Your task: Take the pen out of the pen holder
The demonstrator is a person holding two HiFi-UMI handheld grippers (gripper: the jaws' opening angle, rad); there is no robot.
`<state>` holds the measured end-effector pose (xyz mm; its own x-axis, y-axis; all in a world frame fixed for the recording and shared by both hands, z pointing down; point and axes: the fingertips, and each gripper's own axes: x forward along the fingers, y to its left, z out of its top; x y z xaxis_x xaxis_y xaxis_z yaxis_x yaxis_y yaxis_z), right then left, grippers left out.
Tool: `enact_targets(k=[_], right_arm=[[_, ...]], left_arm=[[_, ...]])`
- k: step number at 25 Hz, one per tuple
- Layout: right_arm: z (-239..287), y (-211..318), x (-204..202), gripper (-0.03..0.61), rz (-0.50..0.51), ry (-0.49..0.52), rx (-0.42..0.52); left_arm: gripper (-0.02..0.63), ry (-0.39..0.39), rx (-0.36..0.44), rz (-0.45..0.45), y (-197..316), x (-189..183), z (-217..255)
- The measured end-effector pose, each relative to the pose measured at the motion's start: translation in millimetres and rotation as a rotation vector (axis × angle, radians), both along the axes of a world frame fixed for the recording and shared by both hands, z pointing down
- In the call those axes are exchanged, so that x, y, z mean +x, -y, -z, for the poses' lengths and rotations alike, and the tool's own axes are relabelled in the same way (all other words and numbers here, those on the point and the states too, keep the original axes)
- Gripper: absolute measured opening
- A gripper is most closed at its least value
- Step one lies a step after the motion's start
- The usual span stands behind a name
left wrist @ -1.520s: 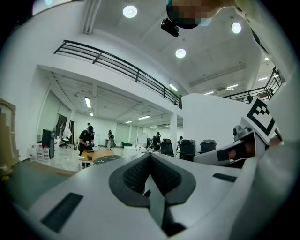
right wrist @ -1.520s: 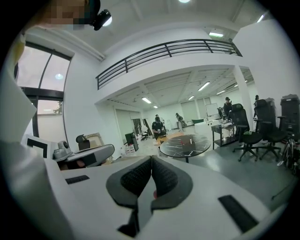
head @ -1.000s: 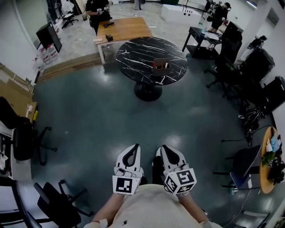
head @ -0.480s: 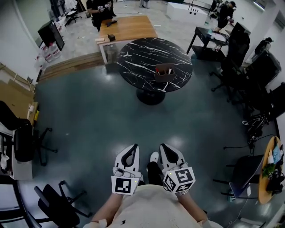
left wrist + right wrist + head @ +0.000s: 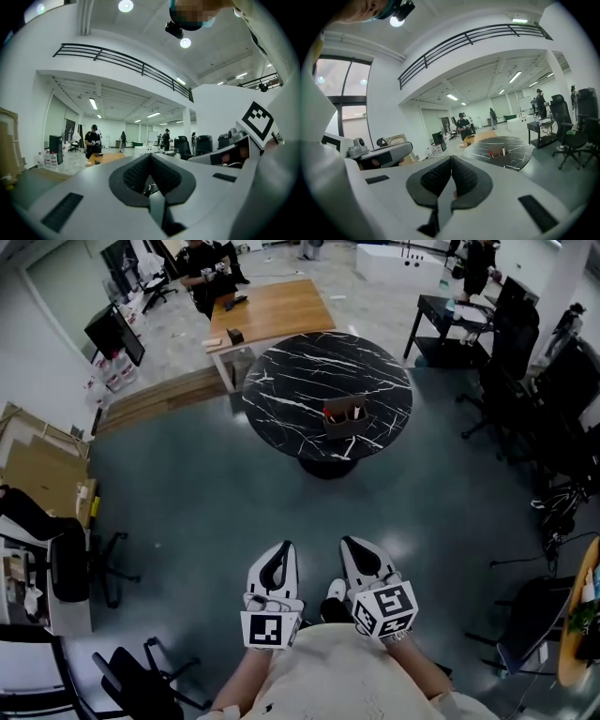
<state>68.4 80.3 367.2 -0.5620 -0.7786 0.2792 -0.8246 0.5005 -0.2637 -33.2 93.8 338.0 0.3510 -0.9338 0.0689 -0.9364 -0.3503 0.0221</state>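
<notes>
A brown pen holder [image 5: 345, 418] stands on the round black marble table [image 5: 300, 381], several steps ahead, with pens sticking up from it. The same pen holder [image 5: 500, 155] shows small in the right gripper view. My left gripper [image 5: 278, 556] and right gripper [image 5: 354, 552] are held close to my chest, far from the table. Both are shut with nothing between their pads. The left gripper [image 5: 150, 157] has its jaws pressed together, and the right gripper [image 5: 451, 159] likewise.
A wooden table [image 5: 267, 307] stands behind the marble one, with a person [image 5: 202, 263] seated beyond it. Office chairs [image 5: 525, 381] line the right side, more chairs [image 5: 66, 568] and cardboard [image 5: 37, 465] the left. Grey-blue floor [image 5: 216, 493] lies between me and the table.
The marble table and pen holder have drawn lower and nearer in the head view as I move towards them. Both grippers stay shut at my chest.
</notes>
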Motion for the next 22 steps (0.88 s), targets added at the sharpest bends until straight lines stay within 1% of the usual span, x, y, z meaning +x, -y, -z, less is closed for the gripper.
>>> enact_targets(k=[2, 5, 9, 12, 16, 18, 21, 22], right_arm=[[1.6, 16.8, 5.4, 0.018, 0.015, 0.004, 0.011], [4.6, 35.5, 9.6, 0.018, 0.024, 0.014, 0.023], [1.7, 47.9, 12.6, 0.018, 0.026, 0.031, 0.013], [-2.2, 61.1, 18.3, 0.018, 0.018, 0.023, 0.001], [-3.1, 79.8, 26.7, 0.018, -0.020, 0.015, -0.009], [-7.9, 89.4, 31.7, 0.018, -0.044, 0.005, -0.012], [-20.4, 107.2, 37.3, 0.018, -0.081, -0.007, -0.034], [-23.5, 115.0, 37.9, 0.018, -0.092, -0.011, -0.040]], left_arm=[[0.011, 0.000, 0.010, 0.017, 12.8, 6.6, 2.2], [0.011, 0.003, 0.010, 0.020, 26.6, 14.8, 2.8], [0.011, 0.022, 0.021, 0.019, 42.1, 19.5, 4.2], [0.011, 0.024, 0.033, 0.031, 59.7, 17.9, 5.8], [0.011, 0.012, 0.031, 0.029, 82.0, 14.5, 5.2], [0.011, -0.003, 0.024, 0.014, 95.3, 17.4, -1.2], [0.011, -0.072, 0.026, -0.001, 123.6, 23.3, -6.3], [0.011, -0.084, 0.027, -0.010, 134.9, 24.3, -7.2]])
